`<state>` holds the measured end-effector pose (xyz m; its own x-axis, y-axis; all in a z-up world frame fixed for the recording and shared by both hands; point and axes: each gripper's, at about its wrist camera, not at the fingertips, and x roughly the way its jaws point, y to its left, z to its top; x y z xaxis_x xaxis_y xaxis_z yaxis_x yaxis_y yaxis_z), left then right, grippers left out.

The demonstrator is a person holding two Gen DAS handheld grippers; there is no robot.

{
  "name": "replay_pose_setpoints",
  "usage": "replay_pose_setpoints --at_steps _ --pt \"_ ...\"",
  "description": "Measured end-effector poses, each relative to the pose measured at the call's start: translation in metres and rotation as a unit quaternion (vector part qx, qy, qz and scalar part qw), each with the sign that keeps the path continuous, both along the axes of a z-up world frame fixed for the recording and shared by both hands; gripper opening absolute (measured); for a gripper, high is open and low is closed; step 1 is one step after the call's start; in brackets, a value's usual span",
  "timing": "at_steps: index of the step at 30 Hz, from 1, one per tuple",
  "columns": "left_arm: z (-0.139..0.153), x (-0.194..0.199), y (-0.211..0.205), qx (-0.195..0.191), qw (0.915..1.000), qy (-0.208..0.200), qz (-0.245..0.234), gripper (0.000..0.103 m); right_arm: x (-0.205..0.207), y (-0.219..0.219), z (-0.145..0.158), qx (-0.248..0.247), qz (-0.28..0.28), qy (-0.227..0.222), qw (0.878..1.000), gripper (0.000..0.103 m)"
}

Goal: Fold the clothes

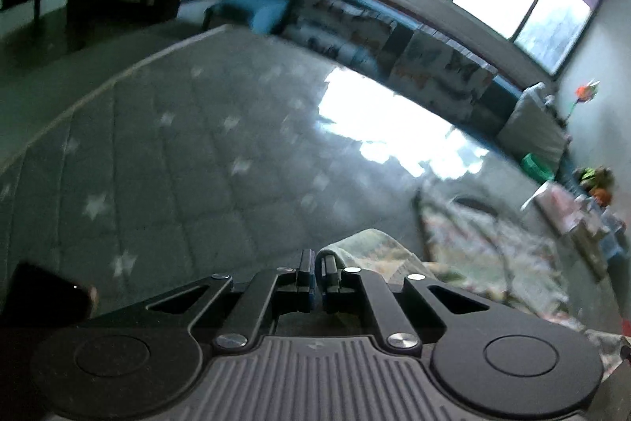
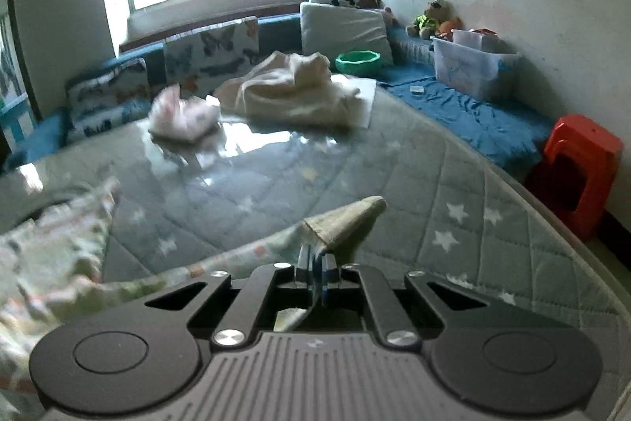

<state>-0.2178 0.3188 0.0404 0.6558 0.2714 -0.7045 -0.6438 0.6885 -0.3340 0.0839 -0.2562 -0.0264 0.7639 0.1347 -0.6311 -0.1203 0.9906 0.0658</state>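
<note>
Both tongs, left (image 1: 318, 269) and right (image 2: 312, 261), are closed on corners of a patterned garment (image 2: 59, 255), holding it stretched above the star-quilted bed (image 2: 453, 184), probably to spread it for folding.

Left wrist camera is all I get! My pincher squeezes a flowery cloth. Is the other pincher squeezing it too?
Observer: Yes. The right gripper is shut on a corner of the same pale floral printed garment.
Operator: Are more clothes waiting?
Observer: A crumpled cream garment lies at the far side of the grey star-patterned quilted mattress.
Operator: Only that one?
Observer: A small crumpled pink garment lies just left of it.
Operator: Anything red?
Observer: A red plastic stool stands on the floor beside the mattress.
</note>
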Motion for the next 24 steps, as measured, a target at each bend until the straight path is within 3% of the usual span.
replay_pose_setpoints --at_steps 12,15,17,21,24 --pt "-0.006 -0.030 -0.025 0.011 0.9987 0.047 0.016 0.004 -0.004 -0.012 -0.016 -0.031 -0.005 0.031 0.999 0.017" --pt "-0.011 -0.035 -0.026 0.009 0.9978 0.061 0.024 0.004 -0.004 -0.015 -0.017 -0.038 -0.011 0.035 0.999 0.033" --pt "-0.017 -0.037 -0.025 0.009 0.9965 0.076 0.034 0.011 -0.006 -0.018 -0.018 -0.039 -0.010 0.034 0.999 0.042" --pt "-0.021 -0.040 -0.031 0.030 0.9932 0.103 0.045 0.035 -0.015 -0.022 -0.020 -0.048 -0.010 0.035 0.998 0.051" --pt "-0.019 -0.042 -0.034 0.038 0.9923 0.107 0.048 0.041 -0.023 -0.025 -0.020 -0.064 -0.008 0.034 0.997 0.058"
